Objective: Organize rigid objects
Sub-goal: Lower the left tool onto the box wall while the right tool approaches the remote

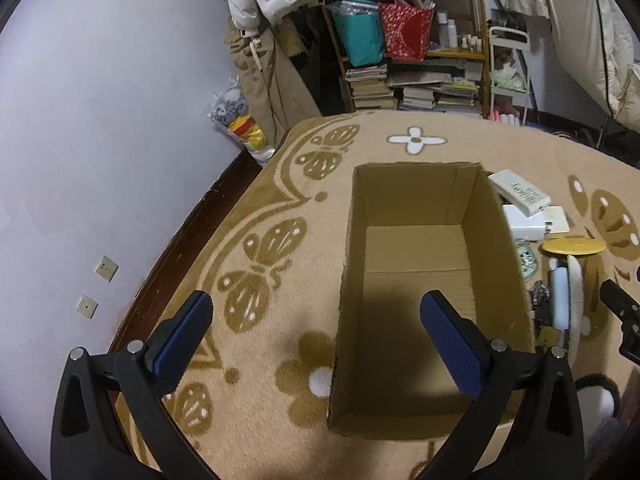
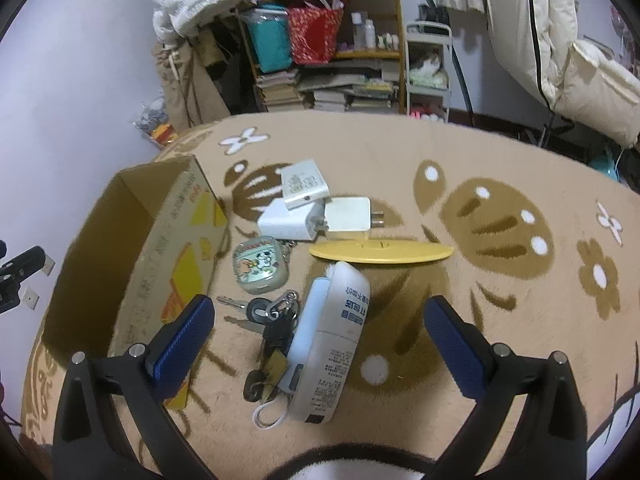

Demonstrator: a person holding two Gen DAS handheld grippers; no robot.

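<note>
Both claws spread, holding nothing: left claw (image 1: 316, 316) hovers over the empty box (image 1: 420, 248), right claw (image 2: 320, 320) over the pile on the blanket (image 2: 500, 152) just right of the box. Likely first pick: white tube (image 2: 332, 340); close across its width, clear of the keys (image 2: 268, 316) touching it. Only the right view shows keys, charm (image 2: 260, 266), chargers (image 2: 316, 220) clearly; only the left shows the box floor.

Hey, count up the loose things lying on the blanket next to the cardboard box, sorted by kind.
White chargers and adapters: 3
Yellow disc: 1
Cartoon earbud case: 1
Key bunch: 1
White tube: 1
Light blue power bank: 1
Total: 8
</note>
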